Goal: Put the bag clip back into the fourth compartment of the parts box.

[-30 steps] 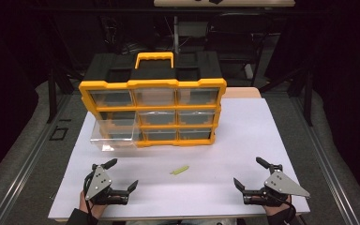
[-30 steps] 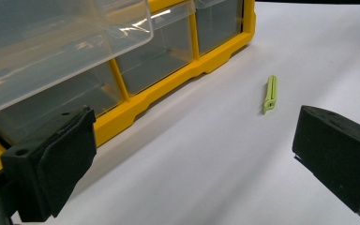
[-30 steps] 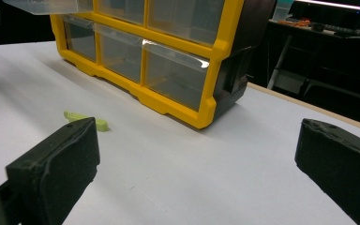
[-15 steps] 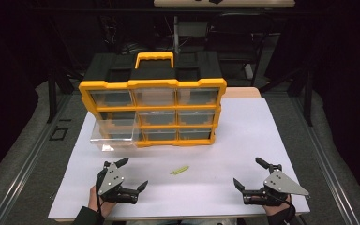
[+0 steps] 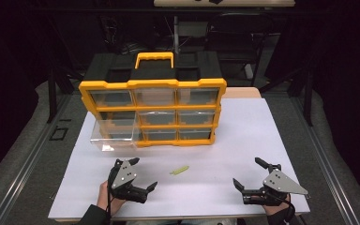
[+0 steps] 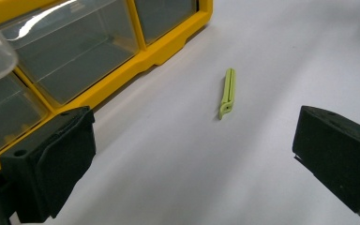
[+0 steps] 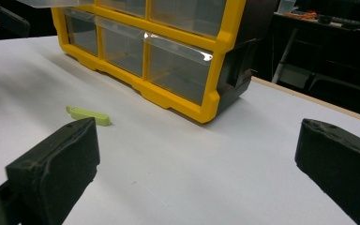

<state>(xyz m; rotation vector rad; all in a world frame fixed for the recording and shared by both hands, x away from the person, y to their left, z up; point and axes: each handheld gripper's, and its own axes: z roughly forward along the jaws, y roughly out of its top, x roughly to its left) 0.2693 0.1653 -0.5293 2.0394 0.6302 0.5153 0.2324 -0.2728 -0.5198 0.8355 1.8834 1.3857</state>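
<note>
Drawer contents hard to read. Ahead of spread jaws of left gripper (image 5: pixel 137 175): one green clip (image 6: pixel 228 93). Right gripper (image 5: pixel 250 174) jaws spread too, empty. One organizer (image 5: pixel 153 112), nine drawers.

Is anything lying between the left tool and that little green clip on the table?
Nothing visible does. Bare white table lies between the open left tool and the green clip. The yellow organizer sits off to the side.

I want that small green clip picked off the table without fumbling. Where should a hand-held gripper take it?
Grip the green clip across its narrow middle, descending from above with the left hand-held gripper, probably; it lies flat, long and thin, on the white table.
</note>
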